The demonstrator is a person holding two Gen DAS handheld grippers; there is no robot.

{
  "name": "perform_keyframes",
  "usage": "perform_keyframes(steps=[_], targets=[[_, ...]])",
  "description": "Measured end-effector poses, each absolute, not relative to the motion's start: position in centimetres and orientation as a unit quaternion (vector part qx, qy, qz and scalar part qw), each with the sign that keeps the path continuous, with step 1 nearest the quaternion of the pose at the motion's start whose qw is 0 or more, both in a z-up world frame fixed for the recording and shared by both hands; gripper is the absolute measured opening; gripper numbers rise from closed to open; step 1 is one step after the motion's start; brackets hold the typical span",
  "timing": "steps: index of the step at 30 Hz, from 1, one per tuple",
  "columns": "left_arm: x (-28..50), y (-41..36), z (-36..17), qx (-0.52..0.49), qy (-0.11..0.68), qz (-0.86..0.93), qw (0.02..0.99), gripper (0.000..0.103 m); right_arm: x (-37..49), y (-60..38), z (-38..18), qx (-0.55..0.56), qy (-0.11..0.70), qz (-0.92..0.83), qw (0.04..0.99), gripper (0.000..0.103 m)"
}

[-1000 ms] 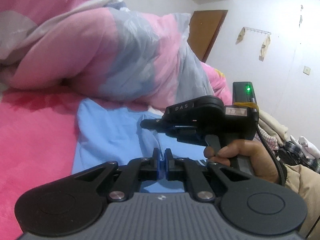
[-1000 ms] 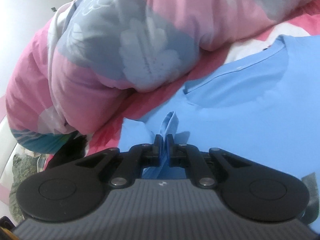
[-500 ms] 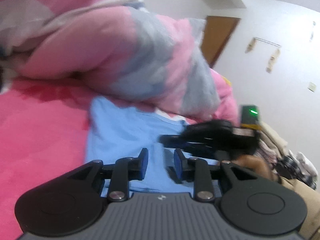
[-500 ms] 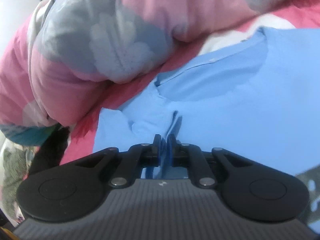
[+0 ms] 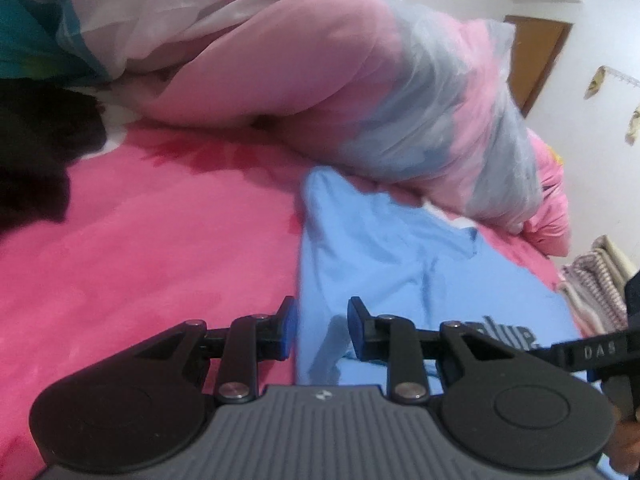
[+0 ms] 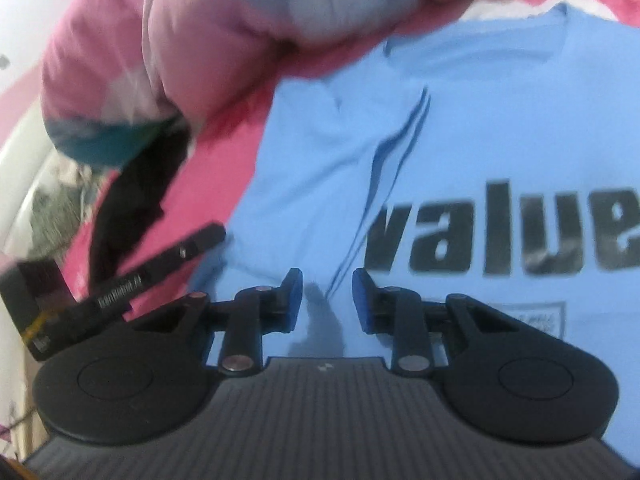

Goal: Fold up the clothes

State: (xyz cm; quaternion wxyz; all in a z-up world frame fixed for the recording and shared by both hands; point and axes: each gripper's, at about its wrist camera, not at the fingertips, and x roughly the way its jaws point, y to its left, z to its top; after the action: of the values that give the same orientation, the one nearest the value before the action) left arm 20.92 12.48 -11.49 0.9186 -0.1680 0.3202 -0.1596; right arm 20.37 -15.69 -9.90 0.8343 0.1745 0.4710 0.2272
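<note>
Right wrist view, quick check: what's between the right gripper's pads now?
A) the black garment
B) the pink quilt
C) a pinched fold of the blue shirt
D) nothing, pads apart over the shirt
D: the right gripper has its blue pads apart with nothing pinched, its jaws having just been opening; the blue shirt lies flat on the bed beyond them.

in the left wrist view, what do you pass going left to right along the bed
black cloth → pink sheet → blue shirt → striped cloth
</note>
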Motion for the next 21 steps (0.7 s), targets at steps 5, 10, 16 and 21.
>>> perform_keyframes(steps=[5, 10, 16, 21], targets=[[21.0, 12.8, -11.8, -0.175, 0.324, -0.157, 0.916, 0.027, 20.1, -15.0, -10.5, 0.159, 0.449, 0.221, 0.851, 0.004], [21.0, 12.7, -11.8, -0.169, 0.326, -0.157, 0.917, 0.027, 18.2, -15.8, -9.8, 0.177, 0.43, 0.206, 0.861, 0.003], [21.1, 12.8, -11.8, -0.17, 0.329, -0.154, 0.916, 0.029, 17.1, -15.7, -10.5, 0.18, 0.428, 0.189, 0.865, 0.003], [21.1, 12.8, -11.8, -0.173, 0.33, -0.155, 0.915, 0.031, 16.8, -15.5, -9.8, 0.162, 0.426, 0.19, 0.87, 0.006]])
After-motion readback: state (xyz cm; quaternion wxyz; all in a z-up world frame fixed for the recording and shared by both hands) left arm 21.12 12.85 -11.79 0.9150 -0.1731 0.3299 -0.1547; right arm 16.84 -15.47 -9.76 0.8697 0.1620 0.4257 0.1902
